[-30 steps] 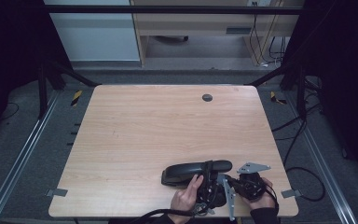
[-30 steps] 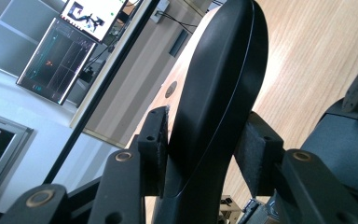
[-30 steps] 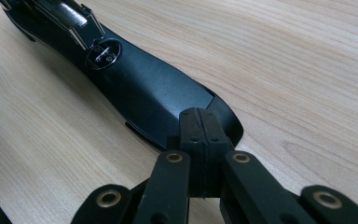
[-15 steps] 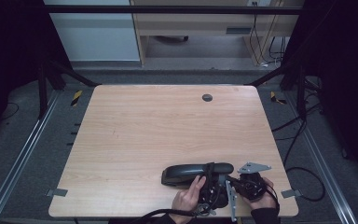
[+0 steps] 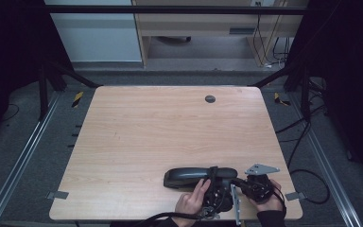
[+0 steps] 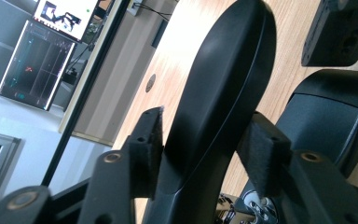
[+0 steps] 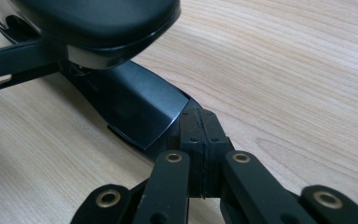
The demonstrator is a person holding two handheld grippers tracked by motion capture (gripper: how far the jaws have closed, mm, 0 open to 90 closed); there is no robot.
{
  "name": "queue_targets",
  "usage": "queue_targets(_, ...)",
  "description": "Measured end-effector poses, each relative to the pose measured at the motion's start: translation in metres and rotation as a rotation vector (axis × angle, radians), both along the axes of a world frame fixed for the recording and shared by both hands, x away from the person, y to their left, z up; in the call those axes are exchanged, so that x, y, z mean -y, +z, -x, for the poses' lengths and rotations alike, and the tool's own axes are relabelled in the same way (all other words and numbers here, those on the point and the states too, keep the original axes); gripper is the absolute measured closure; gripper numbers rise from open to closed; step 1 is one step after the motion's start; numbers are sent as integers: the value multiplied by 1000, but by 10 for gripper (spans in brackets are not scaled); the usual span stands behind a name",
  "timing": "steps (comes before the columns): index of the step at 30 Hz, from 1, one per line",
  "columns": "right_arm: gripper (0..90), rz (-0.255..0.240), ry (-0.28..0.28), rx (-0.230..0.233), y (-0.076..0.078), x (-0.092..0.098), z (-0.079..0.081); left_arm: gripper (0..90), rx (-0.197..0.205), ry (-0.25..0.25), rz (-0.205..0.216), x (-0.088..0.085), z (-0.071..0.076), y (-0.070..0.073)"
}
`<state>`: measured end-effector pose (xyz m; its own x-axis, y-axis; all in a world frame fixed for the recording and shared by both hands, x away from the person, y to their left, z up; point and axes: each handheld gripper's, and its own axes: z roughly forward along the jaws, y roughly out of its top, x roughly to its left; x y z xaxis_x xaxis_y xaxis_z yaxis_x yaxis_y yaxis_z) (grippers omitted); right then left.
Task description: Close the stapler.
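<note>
A black stapler (image 5: 189,176) lies near the table's front edge, its length running left to right. My left gripper (image 5: 213,177) straddles its right part from the near side. In the left gripper view the stapler's top arm (image 6: 228,70) rises between the jaws of the left gripper (image 6: 207,147); the jaws have just been opening and the pads (image 6: 263,154) stand beside the arm without pressing. My right gripper (image 5: 238,181) sits just right of the stapler. In its own view the right gripper (image 7: 200,140) is shut, pads together, its tip against the end of the stapler's base (image 7: 135,112).
The wooden table (image 5: 170,127) has a round dark grommet (image 5: 210,99) at the back. Both hands work close to the front edge (image 5: 123,218). Metal rails and cables run along the floor on either side, and a desk stands behind.
The left hand has shifted slightly at the stapler's right end. The stapler and the right hand keep their places.
</note>
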<state>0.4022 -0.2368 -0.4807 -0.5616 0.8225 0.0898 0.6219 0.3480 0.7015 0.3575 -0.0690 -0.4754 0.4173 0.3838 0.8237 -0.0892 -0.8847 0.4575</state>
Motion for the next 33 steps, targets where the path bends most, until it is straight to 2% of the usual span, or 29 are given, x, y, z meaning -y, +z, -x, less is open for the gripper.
queue_targets(5,883,-4,-22,-12,1,0,1,446,-4,-10,4,-2,3,3)
queue_targets(7,869,-6,-14,2,1,1,0,429,-45,-41,16,-5,5,6)
queue_targets(9,859,-4,-18,5,2,2,0,425,-75,-44,35,-7,6,10)
queue_targets(10,859,-4,-18,5,2,2,0,422,-75,-44,35,-7,6,10)
queue_targets(12,843,-15,-40,6,3,2,1,411,-133,-57,75,-12,6,16)
queue_targets(15,828,-18,-46,12,4,3,1,395,-144,-62,89,-16,6,20)
queue_targets(16,825,-20,-49,13,4,4,1,391,-160,-65,110,-20,7,24)
queue_targets(23,800,-25,-60,46,6,8,0,382,-212,-86,146,-35,6,39)
queue_targets(24,798,-25,-62,47,6,9,0,382,-234,-95,170,-43,4,47)
queue_targets(27,795,-25,-66,51,7,10,-1,380,-251,-103,184,-49,3,53)
queue_targets(30,790,-26,-70,65,8,11,-1,373,-287,-102,224,-64,-2,64)
queue_targets(33,787,-27,-71,74,9,12,-2,368,-310,-98,246,-73,-6,69)
